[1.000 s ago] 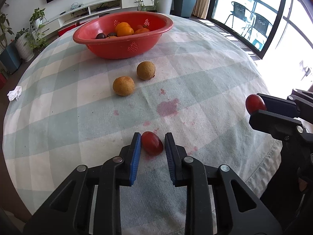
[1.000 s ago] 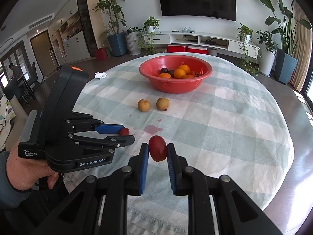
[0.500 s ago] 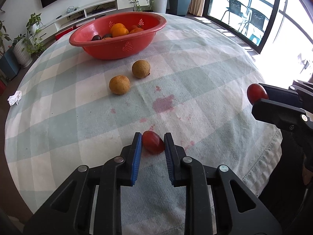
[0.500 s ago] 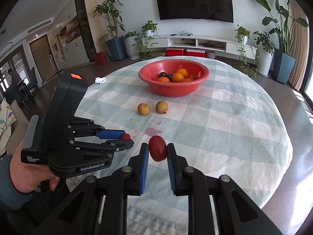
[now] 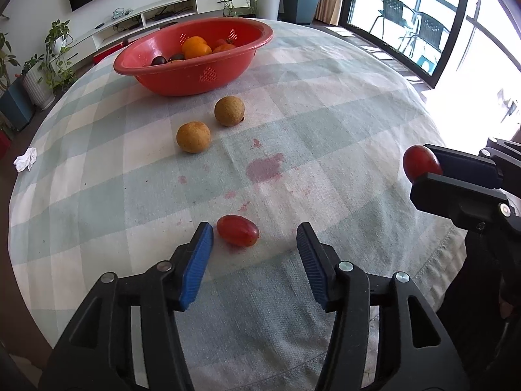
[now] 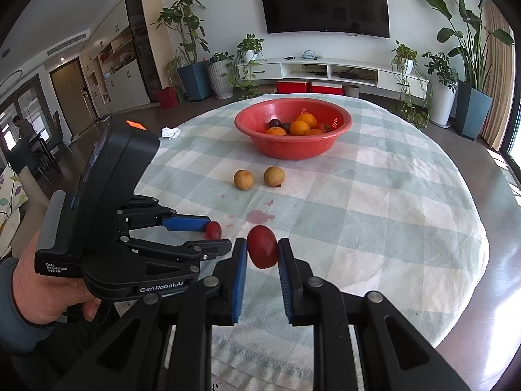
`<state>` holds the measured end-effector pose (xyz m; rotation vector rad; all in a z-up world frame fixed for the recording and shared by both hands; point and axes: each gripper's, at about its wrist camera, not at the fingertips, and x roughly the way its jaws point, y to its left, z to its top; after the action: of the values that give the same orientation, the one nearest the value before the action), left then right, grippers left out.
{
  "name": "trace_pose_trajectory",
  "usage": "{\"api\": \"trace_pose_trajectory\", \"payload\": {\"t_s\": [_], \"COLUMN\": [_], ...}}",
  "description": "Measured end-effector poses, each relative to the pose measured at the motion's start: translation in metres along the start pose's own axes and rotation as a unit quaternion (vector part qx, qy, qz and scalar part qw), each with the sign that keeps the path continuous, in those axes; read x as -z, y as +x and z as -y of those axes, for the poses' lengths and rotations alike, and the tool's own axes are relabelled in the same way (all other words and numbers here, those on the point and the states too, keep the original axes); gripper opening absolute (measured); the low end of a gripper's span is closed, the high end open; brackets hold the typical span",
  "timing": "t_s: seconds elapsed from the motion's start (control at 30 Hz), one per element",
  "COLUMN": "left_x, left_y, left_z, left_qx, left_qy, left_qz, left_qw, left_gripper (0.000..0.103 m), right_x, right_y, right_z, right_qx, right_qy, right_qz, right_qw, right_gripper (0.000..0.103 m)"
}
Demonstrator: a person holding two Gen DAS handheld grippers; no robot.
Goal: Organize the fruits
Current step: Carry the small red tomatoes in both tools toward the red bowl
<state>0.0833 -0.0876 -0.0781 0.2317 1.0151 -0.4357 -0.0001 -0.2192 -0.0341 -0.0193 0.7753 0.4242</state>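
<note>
My left gripper (image 5: 254,233) is open, its blue pads wide apart. A red oval fruit (image 5: 237,230) lies on the tablecloth between them, close to the left pad and free of both. My right gripper (image 6: 262,251) is shut on a second red fruit (image 6: 262,251) and holds it above the table; it also shows in the left wrist view (image 5: 420,164). The left gripper (image 6: 208,233) and the loose red fruit (image 6: 213,230) show in the right wrist view. Two brown round fruits (image 5: 193,137) (image 5: 229,111) lie further on.
A red basket (image 5: 195,75) holding oranges and dark fruits stands at the far side of the round table with its checked cloth (image 5: 342,104). Reddish stains (image 5: 264,169) mark the cloth. A crumpled white tissue (image 5: 25,159) lies at the left edge.
My left gripper has opened and let go of the red fruit, which now lies on the cloth. The right gripper still holds its fruit in about the same place.
</note>
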Motion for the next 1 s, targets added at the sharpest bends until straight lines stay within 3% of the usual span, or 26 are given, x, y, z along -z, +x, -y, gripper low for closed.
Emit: {"api": "trace_pose_trajectory", "payload": {"t_s": [0.1, 0.17, 0.7, 1.0], "left_x": [0.0020, 0.0019, -0.0009, -0.0057], "left_y": [-0.0002, -0.0019, -0.0003, 0.0016], "left_z": [0.0001, -0.0007, -0.0044, -0.0031], "left_qx": [0.003, 0.008, 0.020, 0.018], "left_qy": [-0.001, 0.000, 0.000, -0.011], "left_qz": [0.003, 0.004, 0.004, 0.007], "left_qw": [1.0000, 1.0000, 0.9998, 0.9998], "left_gripper": [0.043, 0.028, 0.024, 0.028], "right_x": [0.0006, 0.0008, -0.0043, -0.0039], "right_y": [-0.0002, -0.0007, -0.0050, -0.0021], "right_z": [-0.0015, -0.0016, -0.0031, -0.0048], "right_qx": [-0.001, 0.000, 0.004, 0.002], "right_qy": [-0.005, -0.003, -0.004, -0.006], "right_qz": [0.000, 0.002, 0.005, 0.003], "right_qw": [1.000, 1.000, 1.000, 1.000], "right_gripper": [0.021, 0.021, 0.021, 0.021]}}
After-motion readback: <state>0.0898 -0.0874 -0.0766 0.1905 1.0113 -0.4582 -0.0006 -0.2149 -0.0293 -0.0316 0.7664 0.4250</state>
